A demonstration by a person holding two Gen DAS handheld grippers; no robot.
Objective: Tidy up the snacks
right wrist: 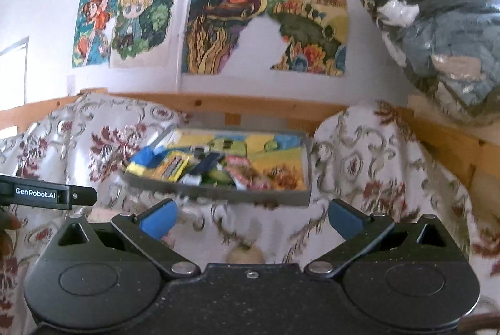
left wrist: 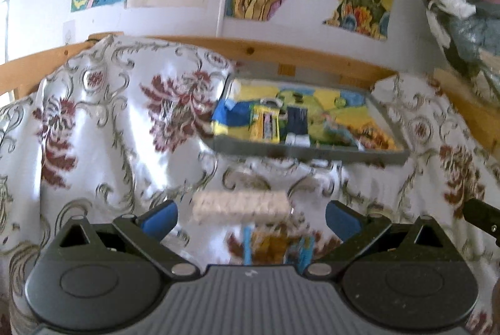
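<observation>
My left gripper [left wrist: 251,218]: open, empty; pale snack bar [left wrist: 240,208] between its fingers. My right gripper [right wrist: 251,218]: open, empty. Ahead: grey tray [left wrist: 309,152] holding snack packets [left wrist: 265,125].

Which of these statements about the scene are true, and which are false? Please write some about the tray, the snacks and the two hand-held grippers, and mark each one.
1. The grey tray lies on a floral cloth. True.
2. The left hand-held gripper is shut on a snack. False: its blue fingers stand wide apart and hold nothing.
3. A pale wafer-like bar lies on the cloth outside the tray, near the left hand-held gripper. True.
4. The tray holds no snacks. False: several packets lie in it, among them a yellow packet.
5. The right hand-held gripper is open. True.
6. The wall behind the tray is bare. False: colourful drawings hang on it.
</observation>
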